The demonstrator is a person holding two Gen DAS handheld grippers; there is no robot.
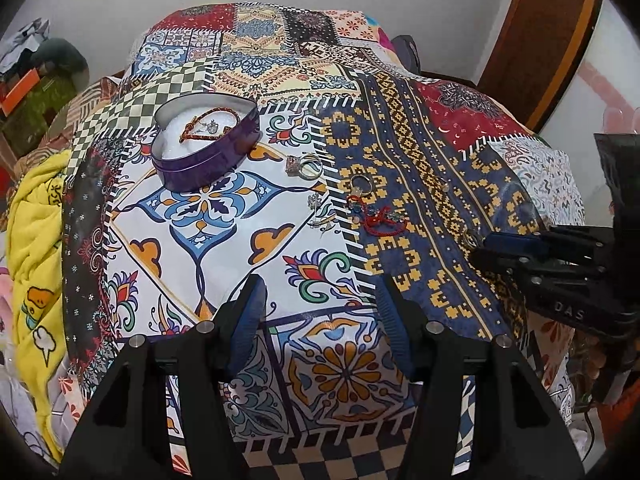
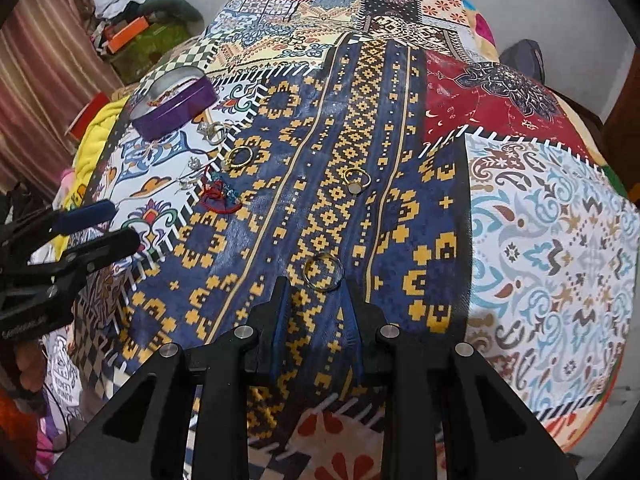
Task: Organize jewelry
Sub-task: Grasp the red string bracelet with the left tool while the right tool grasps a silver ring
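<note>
Left tongs (image 1: 322, 298) apart, empty, hovering over quilt (image 1: 224, 240) near heart tin (image 1: 206, 142), ready to receive. Right tongs (image 2: 316, 292) apart, straddling plain ring (image 2: 323, 271) lying on quilt, lined up for pinching.

Rings (image 2: 323, 271) and bracelets (image 1: 378, 216) lie scattered beside an open purple heart-shaped tin (image 1: 206, 142).

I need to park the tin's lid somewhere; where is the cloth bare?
Free: the pale paisley patch right of the ring with a stone, and the cloth near the left claw. Crowded: beside the purple heart tin, around the red thread bracelet.
</note>
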